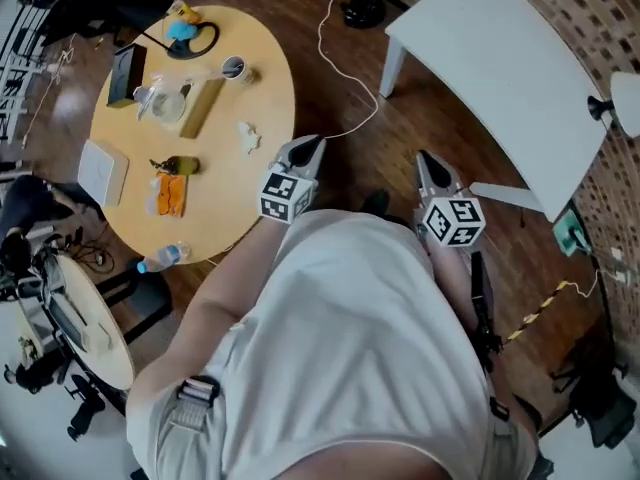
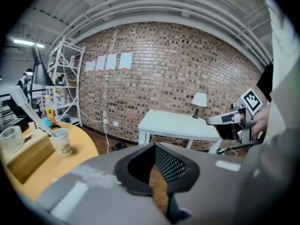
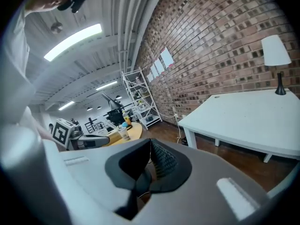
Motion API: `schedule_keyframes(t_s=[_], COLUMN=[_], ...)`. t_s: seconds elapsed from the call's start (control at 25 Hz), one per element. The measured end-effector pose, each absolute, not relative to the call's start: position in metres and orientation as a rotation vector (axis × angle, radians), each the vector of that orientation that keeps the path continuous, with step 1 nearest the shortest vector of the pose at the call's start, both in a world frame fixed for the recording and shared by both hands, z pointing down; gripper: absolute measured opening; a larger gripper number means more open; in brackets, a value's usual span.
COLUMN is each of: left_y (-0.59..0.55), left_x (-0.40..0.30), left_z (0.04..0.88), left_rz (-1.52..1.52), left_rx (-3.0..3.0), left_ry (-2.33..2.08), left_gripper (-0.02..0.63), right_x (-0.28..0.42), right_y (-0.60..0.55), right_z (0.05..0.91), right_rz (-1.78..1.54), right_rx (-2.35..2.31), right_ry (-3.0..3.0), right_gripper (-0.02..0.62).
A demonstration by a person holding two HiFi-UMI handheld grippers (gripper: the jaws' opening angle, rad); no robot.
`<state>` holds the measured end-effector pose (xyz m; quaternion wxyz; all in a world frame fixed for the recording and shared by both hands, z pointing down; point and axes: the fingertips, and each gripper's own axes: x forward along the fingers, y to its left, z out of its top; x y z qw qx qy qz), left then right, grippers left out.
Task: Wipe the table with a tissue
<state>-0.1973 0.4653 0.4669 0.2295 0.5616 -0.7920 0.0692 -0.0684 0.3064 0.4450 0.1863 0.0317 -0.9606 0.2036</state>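
The head view looks steeply down from over the person, the round table (image 1: 270, 88) left of the white table (image 1: 500, 68). Both gripper views face out close over their jaws, sharing the white table and the brick wall (image 2: 178, 74) behind it.

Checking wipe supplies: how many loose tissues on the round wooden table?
1. A crumpled white tissue lies on the round wooden table, near the edge facing the left gripper. More may be hidden among the other items there.
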Motion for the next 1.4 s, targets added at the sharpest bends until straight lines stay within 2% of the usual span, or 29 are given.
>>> schedule_keyframes(t_s=[0.28, 0.44, 0.56, 0.68, 0.8, 1.4], left_y=[0.551, 0.615, 0.652, 0.664, 0.661, 0.649], left_x=[-0.237, -0.264, -0.286, -0.305, -0.323, -0.357], left_z=[0.492, 0.524, 0.550, 0.568, 0.586, 0.648], left_rz=[0.278, 0.421, 0.404, 0.388, 0.368, 0.214], left_rx=[1.239, 1.102, 1.001, 0.989, 1.003, 0.872], left_ry=[-2.298, -2.260, -2.228, -2.178, -2.119, -1.954], left_gripper=[0.023, 0.075, 0.100, 0.169, 0.201, 0.167], right_x=[-0.116, -0.140, -0.154, -0.164, -0.174, -0.151], right_y=[0.351, 0.382, 0.395, 0.402, 0.406, 0.384], right_z=[0.459, 0.462, 0.468, 0.471, 0.470, 0.478], right_rz=[0.555, 0.544, 0.547, 0.556, 0.556, 0.641], right_rx=[-0.197, -0.279, -0.287, -0.272, -0.242, 0.050], right_ry=[-2.638, -2.589, -2.561, -2.546, -2.547, -2.522], right_gripper=[0.009, 0.009, 0.009, 0.009, 0.009, 0.009])
